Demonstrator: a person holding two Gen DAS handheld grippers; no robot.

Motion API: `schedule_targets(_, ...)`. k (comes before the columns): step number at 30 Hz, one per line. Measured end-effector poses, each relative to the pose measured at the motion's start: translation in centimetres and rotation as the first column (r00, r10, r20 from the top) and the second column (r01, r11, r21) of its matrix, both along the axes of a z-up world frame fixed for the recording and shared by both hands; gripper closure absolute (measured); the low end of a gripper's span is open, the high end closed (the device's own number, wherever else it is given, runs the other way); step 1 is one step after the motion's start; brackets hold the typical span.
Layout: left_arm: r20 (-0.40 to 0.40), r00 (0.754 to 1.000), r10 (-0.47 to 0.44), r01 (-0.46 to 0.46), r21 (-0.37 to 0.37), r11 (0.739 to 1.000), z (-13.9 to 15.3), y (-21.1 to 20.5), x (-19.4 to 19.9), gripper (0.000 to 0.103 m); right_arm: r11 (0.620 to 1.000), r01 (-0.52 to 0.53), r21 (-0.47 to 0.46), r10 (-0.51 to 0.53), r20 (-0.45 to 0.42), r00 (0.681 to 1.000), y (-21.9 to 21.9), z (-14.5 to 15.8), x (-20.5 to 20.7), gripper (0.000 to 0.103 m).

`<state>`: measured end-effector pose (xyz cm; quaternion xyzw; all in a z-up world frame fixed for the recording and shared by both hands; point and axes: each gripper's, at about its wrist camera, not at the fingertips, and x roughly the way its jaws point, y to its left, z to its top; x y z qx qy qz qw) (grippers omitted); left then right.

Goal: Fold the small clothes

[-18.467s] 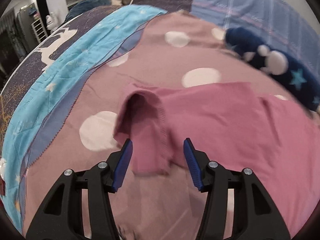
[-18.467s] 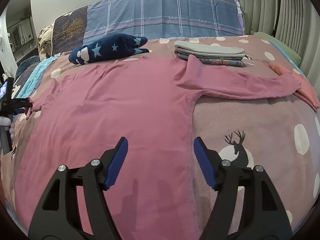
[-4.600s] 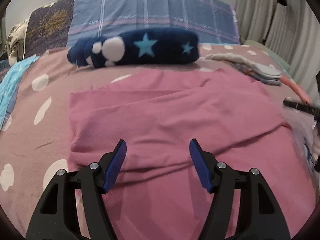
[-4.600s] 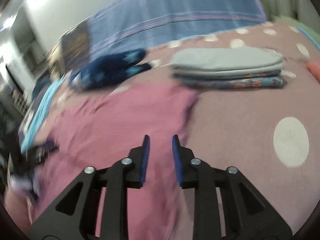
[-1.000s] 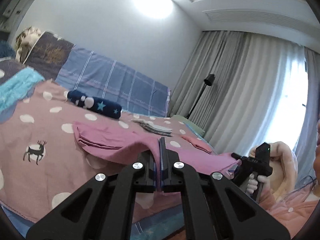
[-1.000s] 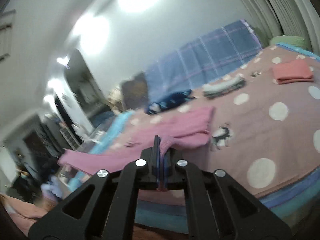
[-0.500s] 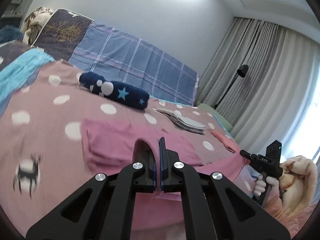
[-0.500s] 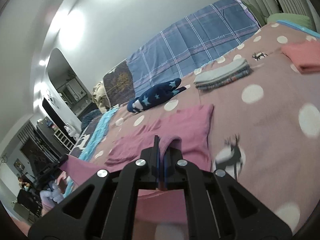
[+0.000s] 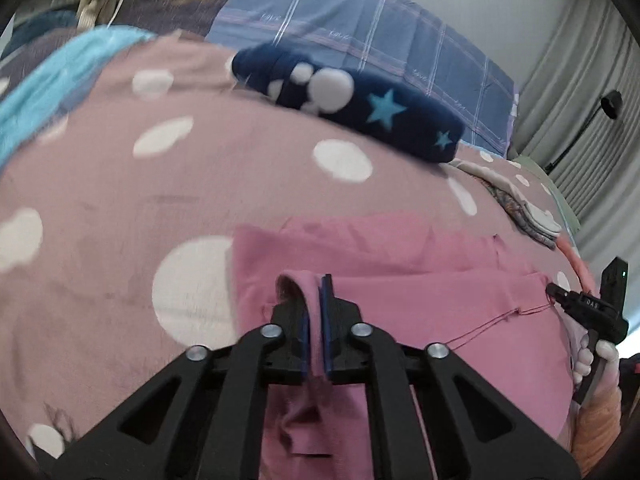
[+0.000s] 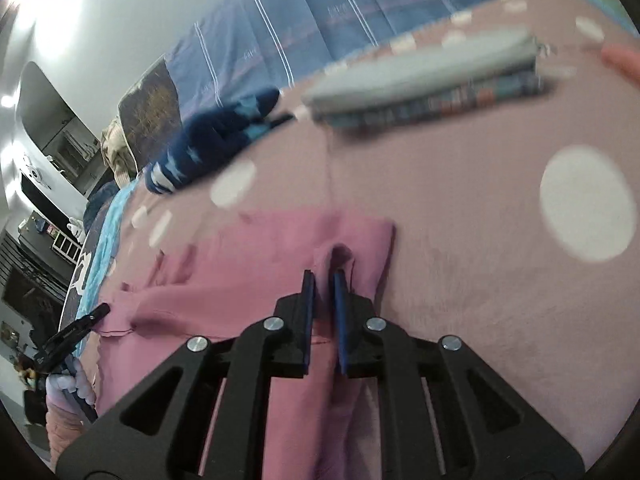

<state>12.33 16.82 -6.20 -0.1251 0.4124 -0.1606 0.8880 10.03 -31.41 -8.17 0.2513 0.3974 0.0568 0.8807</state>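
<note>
I see my left gripper [image 9: 315, 308] pinching one edge of the pink garment [image 9: 420, 304] and my right gripper [image 10: 322, 304] pinching the other edge, the folded cloth lying on the dotted bedspread [image 9: 120, 208] just ahead of both.

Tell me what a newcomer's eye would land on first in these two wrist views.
First, the pink garment spread across the middle of the dotted bedspread, pinched by the left gripper at one end and the right gripper at the other. Behind it lies a navy star-print roll, near the plaid pillow.
</note>
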Motion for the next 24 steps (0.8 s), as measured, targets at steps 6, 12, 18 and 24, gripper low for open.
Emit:
schedule_targets(6, 0.133, 0.991, 0.019, -0.024, 0.039, 0.999, 3.6, 2.1, -3.5, 0.061, 0.984, -0.052, -0.171, 0.067, 0.085, 0.994, -0.1, 2.4, -2.4, 0.065)
schedule_targets(12, 0.105, 0.989, -0.1, 0.07, 0.256, 0.964, 2.3, 0.2, -6.3, 0.051, 0.858, -0.191, -0.477, 0.232, 0.029, 0.972, 3.0, 2.5, -4.2, 0.057)
schedule_targets(18, 0.082, 0.985, -0.154, 0.099, 0.465, 0.88, 0.4, -3.8, -3.3, 0.051, 0.692, -0.263, -0.672, 0.326, -0.034, 0.945, 6.7, 0.6, -2.5, 0.052)
schedule_targets(24, 0.131, 0.991, 0.035, -0.083, 0.386, 0.919, 3.2, -2.1, 5.2, 0.051, 0.811, -0.062, -0.582, 0.135, 0.083, 0.987, 3.3, 3.2, 4.1, 0.052)
